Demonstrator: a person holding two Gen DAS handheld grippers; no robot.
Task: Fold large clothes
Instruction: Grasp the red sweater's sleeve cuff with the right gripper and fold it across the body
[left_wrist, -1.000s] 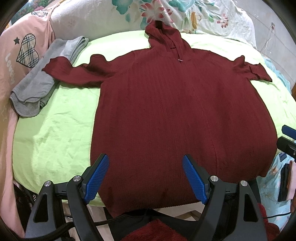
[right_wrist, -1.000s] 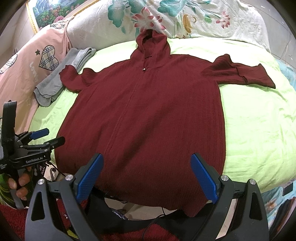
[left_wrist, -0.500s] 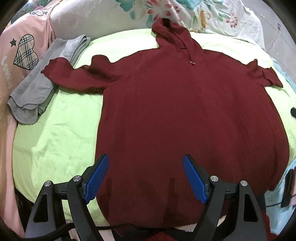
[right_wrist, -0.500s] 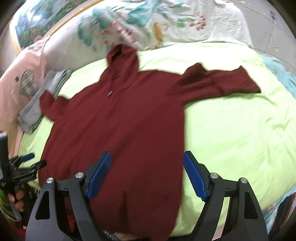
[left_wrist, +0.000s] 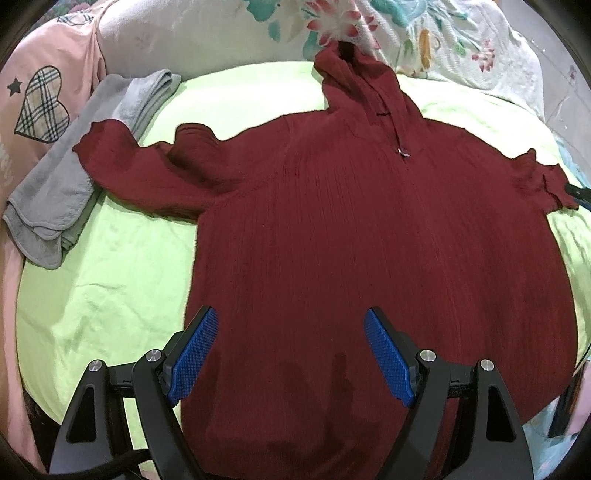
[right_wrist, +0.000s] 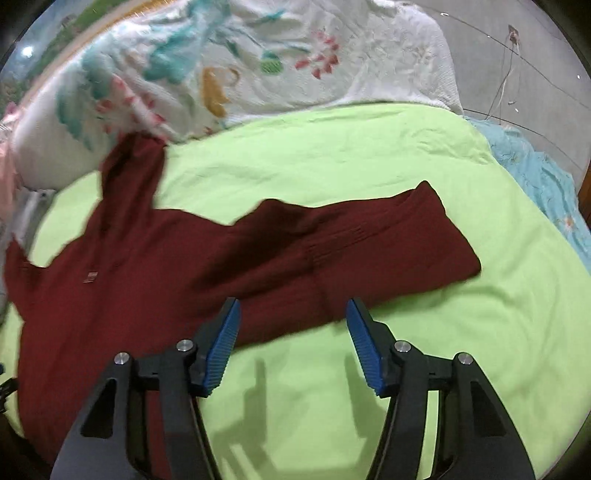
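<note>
A dark red hooded sweater (left_wrist: 369, 229) lies flat, front up, on the lime green bed sheet (left_wrist: 110, 280), hood toward the pillows and both sleeves spread sideways. My left gripper (left_wrist: 291, 354) hovers open above the sweater's lower left part, with nothing between its blue pads. In the right wrist view the sweater's right sleeve (right_wrist: 369, 251) stretches out to the right. My right gripper (right_wrist: 293, 343) hangs above the sleeve's lower edge by the armpit; its jaws are closing, and the pads touch no cloth.
A folded grey garment (left_wrist: 74, 177) lies under the left sleeve's cuff. A pink garment with a plaid heart (left_wrist: 40, 103) lies at the far left. Floral pillows (right_wrist: 240, 66) line the head of the bed. Light blue bedding (right_wrist: 546, 184) hangs off the right edge.
My right gripper swept from the sweater's hem over to its right sleeve, and its jaws narrowed. My left gripper slid a little leftward over the sweater's lower part, still wide.
</note>
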